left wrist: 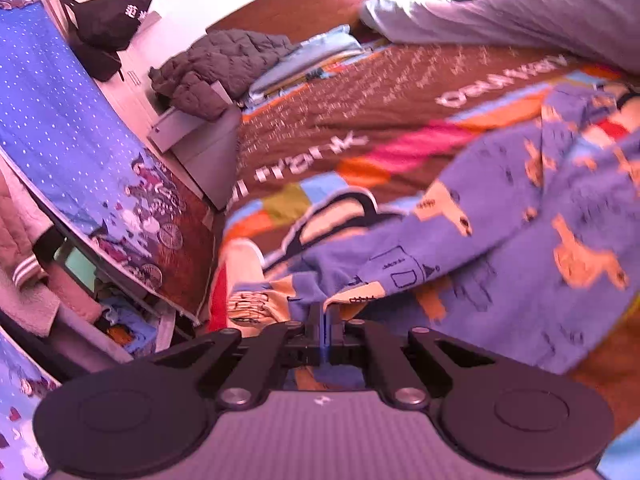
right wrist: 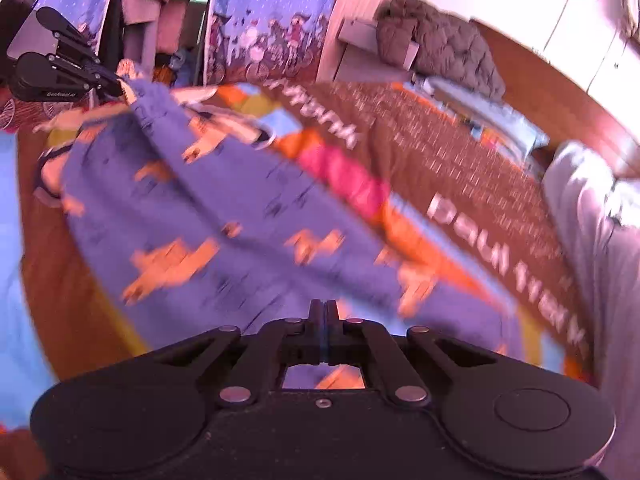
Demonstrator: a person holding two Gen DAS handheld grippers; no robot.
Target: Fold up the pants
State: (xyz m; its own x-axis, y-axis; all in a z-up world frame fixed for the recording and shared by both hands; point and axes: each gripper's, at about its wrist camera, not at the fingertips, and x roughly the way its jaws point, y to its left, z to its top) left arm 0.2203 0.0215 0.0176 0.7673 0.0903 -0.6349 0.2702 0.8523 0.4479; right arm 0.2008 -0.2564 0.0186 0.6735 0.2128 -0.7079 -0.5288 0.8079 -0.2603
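While the bed carries a brown bedspread printed with white lettering and coloured patches, the pants, purple-blue with an orange animal print, lie spread across its near side. A dark quilted jacket sits well apart by the far edge. The left hand-held gripper has its jaws pressed together on one edge of the fabric; the right hand-held gripper is likewise fully closed, with cloth at its tips, though blur hides the exact contact. The garment appears light, soft and limp: it will likely drape and crease, so hold at hems or waistband corners.
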